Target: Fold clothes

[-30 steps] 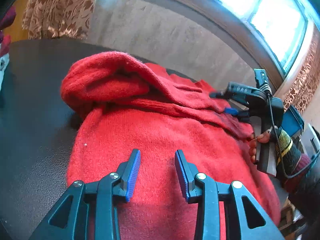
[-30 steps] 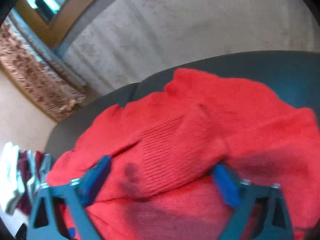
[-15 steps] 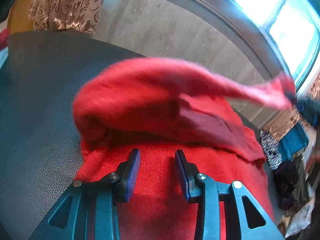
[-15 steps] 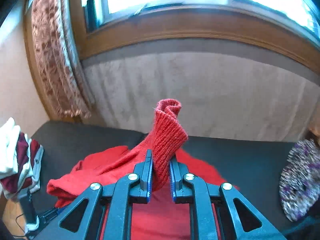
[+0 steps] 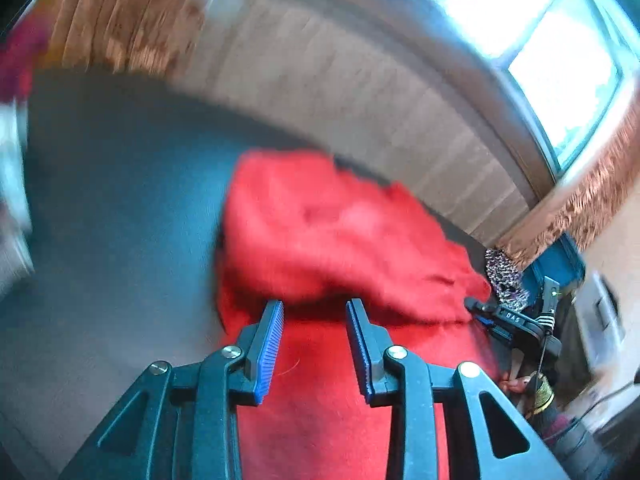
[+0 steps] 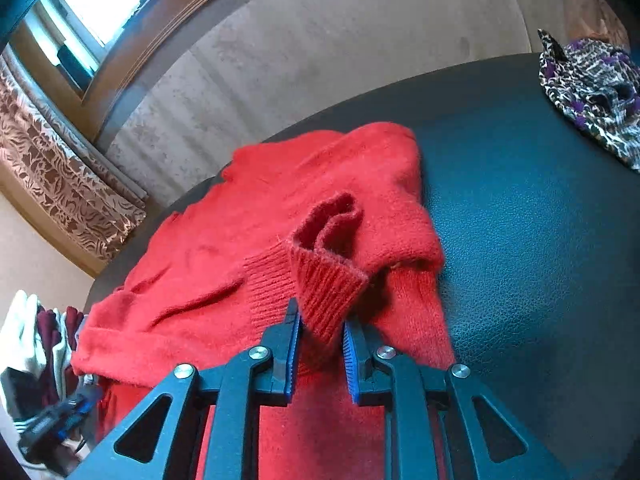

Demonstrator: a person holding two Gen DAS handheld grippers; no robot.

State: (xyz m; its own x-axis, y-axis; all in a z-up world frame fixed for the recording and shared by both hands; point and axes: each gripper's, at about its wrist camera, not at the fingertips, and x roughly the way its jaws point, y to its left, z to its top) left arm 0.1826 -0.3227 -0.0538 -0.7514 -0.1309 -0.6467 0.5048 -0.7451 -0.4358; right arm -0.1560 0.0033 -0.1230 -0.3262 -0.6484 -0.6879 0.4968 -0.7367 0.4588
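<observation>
Daylight enters through window (image 5: 560, 68), blown out to white in left wrist view. That view heavily motion-blurred; red sweater (image 5: 340, 240) smeared, weave unreadable. Right wrist view sharp, knit ribbing resolved. Fisheye bending and dark corners in both. Soft shadow, probably, beneath sleeve cuff (image 6: 328, 276).

I am looking at a red knitted sweater (image 6: 256, 240) that is lying in a loose heap on the dark surface, its fuzzy body spreading toward me and away toward the wall. Its ribbed cuff (image 6: 328, 292) is standing up from the pile, curling open at the top like a small tube, with the sleeve trailing back over the bulk. In the left wrist view the same sweater (image 5: 340, 232) is showing blurred, one thick fold lying across its flatter lower part.
</observation>
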